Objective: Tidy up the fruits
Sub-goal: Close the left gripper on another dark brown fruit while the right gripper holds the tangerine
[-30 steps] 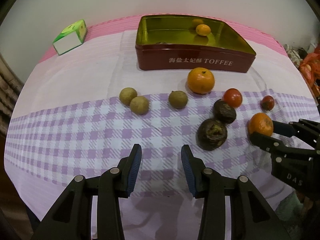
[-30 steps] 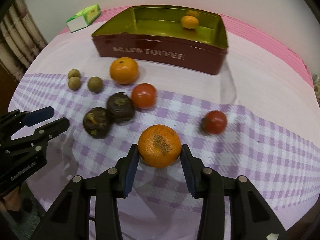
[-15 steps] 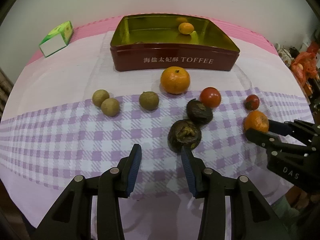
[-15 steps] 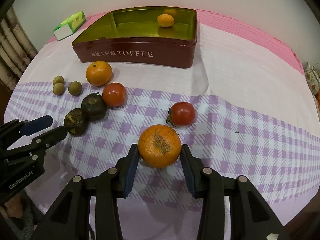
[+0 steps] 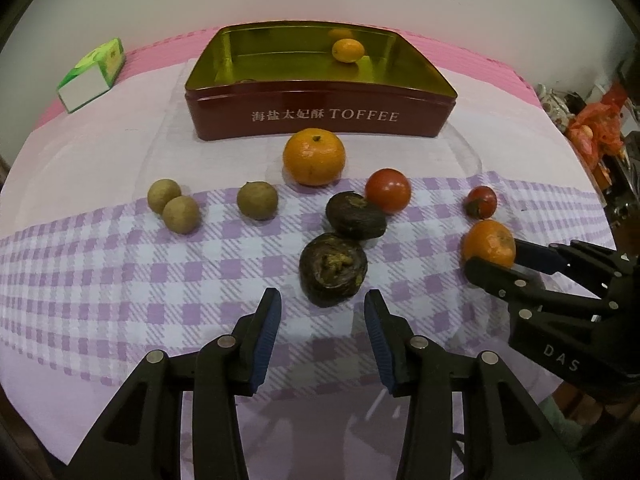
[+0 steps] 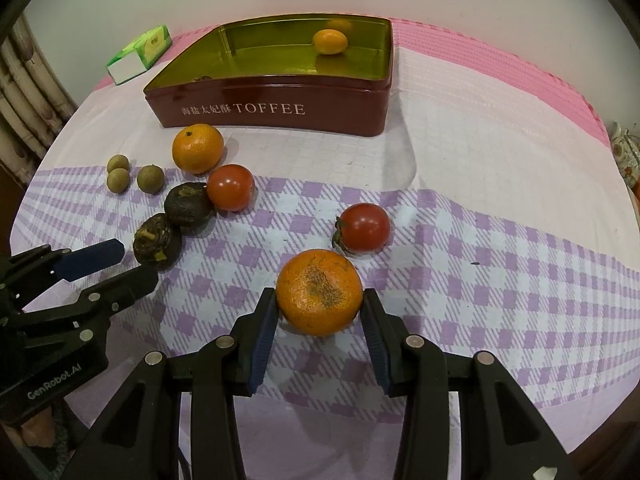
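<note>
From the left wrist, we see our left gripper (image 5: 322, 320) with jaws apart and nothing between them, poised just short of a dark wrinkled fruit (image 5: 333, 269). The toffee tin (image 5: 320, 114) at the far side of the tabletop (image 5: 100, 152) holds one small orange fruit (image 5: 348, 50); everything else still lies out on the checked cloth, so we judge the sorting barely begun.

From the right wrist, our right gripper (image 6: 319, 312) is closed on a speckled mandarin (image 6: 319, 293), pads pressing both its sides, low over the cloth. A red tomato (image 6: 365, 227) sits just beyond it, and another mandarin (image 6: 197, 148) waits near the tin.
</note>
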A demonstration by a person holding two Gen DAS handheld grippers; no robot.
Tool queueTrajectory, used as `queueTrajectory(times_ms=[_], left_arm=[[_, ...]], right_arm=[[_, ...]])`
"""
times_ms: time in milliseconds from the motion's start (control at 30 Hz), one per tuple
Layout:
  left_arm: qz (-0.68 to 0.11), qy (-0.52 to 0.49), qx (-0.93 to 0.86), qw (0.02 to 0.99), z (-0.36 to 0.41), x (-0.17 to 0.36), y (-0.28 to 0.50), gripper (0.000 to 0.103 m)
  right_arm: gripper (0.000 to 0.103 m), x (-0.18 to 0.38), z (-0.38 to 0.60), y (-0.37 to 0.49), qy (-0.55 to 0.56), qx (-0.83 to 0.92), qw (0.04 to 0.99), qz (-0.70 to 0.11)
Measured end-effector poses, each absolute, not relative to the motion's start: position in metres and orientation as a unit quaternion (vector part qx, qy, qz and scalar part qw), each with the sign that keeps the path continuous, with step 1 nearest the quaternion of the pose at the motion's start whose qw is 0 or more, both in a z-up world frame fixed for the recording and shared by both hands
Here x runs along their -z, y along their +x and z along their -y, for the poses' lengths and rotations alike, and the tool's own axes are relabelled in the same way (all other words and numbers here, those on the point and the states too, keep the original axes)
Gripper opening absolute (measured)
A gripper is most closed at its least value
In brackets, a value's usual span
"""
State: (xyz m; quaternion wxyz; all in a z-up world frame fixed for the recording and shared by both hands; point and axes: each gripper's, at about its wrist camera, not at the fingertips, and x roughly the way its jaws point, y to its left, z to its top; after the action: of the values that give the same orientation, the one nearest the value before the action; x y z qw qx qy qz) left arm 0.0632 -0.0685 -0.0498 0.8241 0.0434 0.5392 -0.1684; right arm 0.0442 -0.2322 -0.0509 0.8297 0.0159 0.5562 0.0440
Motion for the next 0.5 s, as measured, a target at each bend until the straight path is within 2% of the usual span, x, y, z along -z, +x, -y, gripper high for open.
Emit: queueTrajectory(times_ms=[500], left_arm=[[-0.533, 0.053, 0.166, 0.828, 0.073, 0.061, 0.077, 0.044]], right_arm=[[0.040, 0.052, 0.230, 0.043, 0.020, -0.043, 0.830, -0.556]])
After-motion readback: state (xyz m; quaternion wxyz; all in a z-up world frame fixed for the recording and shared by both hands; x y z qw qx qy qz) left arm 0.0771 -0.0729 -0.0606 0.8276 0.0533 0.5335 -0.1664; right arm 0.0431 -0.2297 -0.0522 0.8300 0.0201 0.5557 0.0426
